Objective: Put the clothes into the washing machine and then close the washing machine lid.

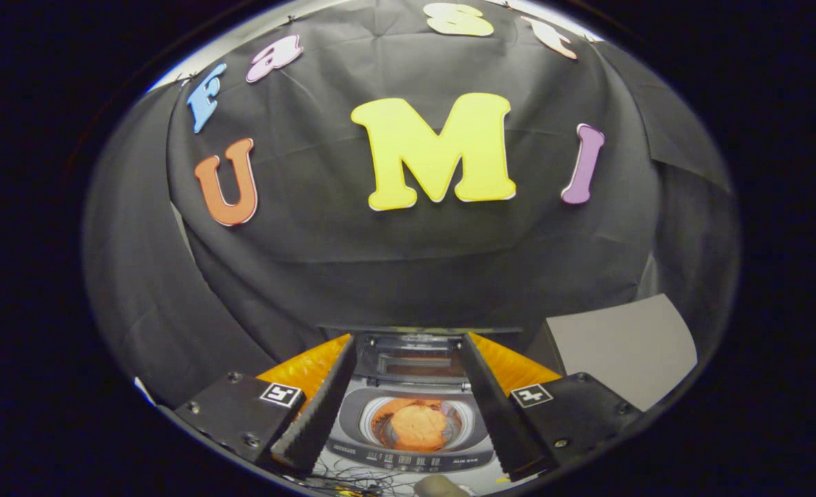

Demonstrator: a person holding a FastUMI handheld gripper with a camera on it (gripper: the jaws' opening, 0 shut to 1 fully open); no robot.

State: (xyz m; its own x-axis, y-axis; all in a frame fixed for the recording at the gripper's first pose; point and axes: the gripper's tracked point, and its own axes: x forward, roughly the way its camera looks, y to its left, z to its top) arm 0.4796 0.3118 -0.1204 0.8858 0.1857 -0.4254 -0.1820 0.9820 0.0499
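A small top-loading washing machine (408,457) stands just ahead of me and below, seen between my two fingers. Its lid (411,362) is raised and stands upright at the back of the machine. An orange piece of clothing (418,426) lies bunched inside the round drum. My gripper (408,338) is open above the machine, with its fingers spread wide on either side of the drum and nothing held between them. The fingertips reach to about the level of the raised lid's top edge.
A grey flat board (622,345) leans to the right of the machine. Thin dark cables (360,478) lie on the light surface in front of the control panel, beside a rounded grey object (439,487). Black cloth hangs close behind the machine.
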